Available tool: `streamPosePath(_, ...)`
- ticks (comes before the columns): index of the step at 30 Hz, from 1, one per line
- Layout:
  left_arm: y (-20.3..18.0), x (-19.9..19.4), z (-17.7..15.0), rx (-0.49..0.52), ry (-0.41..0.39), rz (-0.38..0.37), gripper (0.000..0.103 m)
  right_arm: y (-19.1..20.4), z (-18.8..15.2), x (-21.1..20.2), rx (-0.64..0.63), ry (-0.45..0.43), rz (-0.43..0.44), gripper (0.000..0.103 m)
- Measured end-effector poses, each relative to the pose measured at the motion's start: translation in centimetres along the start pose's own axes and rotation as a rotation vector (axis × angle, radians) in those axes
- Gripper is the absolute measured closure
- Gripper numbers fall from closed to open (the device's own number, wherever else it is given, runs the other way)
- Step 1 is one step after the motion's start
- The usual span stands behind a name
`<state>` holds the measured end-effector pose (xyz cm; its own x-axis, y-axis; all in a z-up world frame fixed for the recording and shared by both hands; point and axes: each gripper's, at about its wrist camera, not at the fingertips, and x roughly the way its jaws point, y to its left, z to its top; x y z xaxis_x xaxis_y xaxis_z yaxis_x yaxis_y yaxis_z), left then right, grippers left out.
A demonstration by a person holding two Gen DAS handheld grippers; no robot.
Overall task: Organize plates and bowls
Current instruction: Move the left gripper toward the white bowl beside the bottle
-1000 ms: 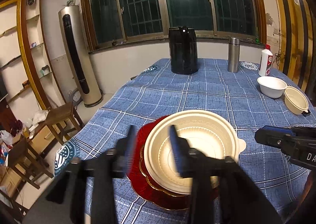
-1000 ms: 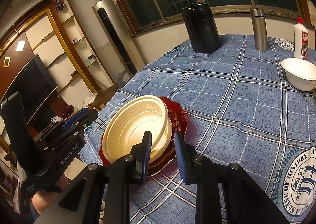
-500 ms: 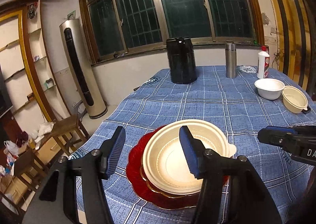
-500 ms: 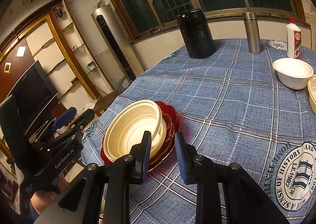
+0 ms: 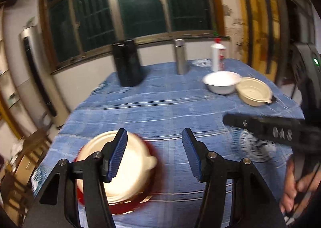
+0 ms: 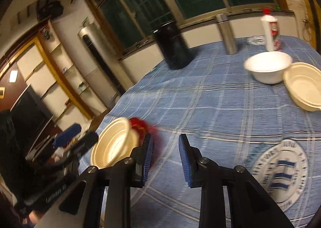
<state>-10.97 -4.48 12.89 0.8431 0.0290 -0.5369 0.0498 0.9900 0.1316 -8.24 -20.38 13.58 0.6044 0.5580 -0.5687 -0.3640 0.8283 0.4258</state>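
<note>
Left gripper [image 5: 154,153]: lower centre of the left wrist view, black arms with blue ribbed pads. Jaws stand well apart, nothing between them but tablecloth; nothing held. The right gripper's jaws have just been opening.

Right gripper [image 6: 165,159]: lower centre of the right wrist view, same build. Jaws part open, a narrower gap than the left pair, only blue cloth between them; nothing held. It also shows at the right edge of the left wrist view, with a hand [image 5: 295,189] on its handle at lower right.

Stacked bowl [image 5: 122,165]: cream, ribbed, lower left of the left wrist view, partly behind the left finger. It sits on a red plate [image 5: 128,207]. Blurred. In the right wrist view the stack lies left of centre, near the table edge.

White bowl [image 6: 267,68]: upper right of the right wrist view, upright on the cloth.

Cream bowl [image 6: 305,85]: right edge of that view, just beside the white bowl; whether they touch, cannot tell.

Tablecloth [image 6: 210,103]: blue check with a round printed crest at lower right.

Far end of table: black jug [image 5: 128,63], steel flask [image 5: 180,57], white bottle with red cap [image 5: 217,55], all upright before the window.
</note>
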Motion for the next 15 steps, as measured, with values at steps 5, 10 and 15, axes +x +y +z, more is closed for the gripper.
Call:
streamPosePath(5,-4.3,1.3,1.3,0.046,0.042,-0.121,0.047,-5.3,1.9,-3.4,0.101,-0.079,-0.06,0.073)
streamPosePath(10,-7.5,3.1,2.5,0.066,0.09,-0.195,0.047,-10.3,3.2,-6.5,0.182,-0.145,-0.123,0.07)
streamPosePath(15,-9.3,5.9,3.7,0.048,0.122,-0.25,0.047,-13.9,4.7,-8.1,0.251,-0.157,-0.156,0.07)
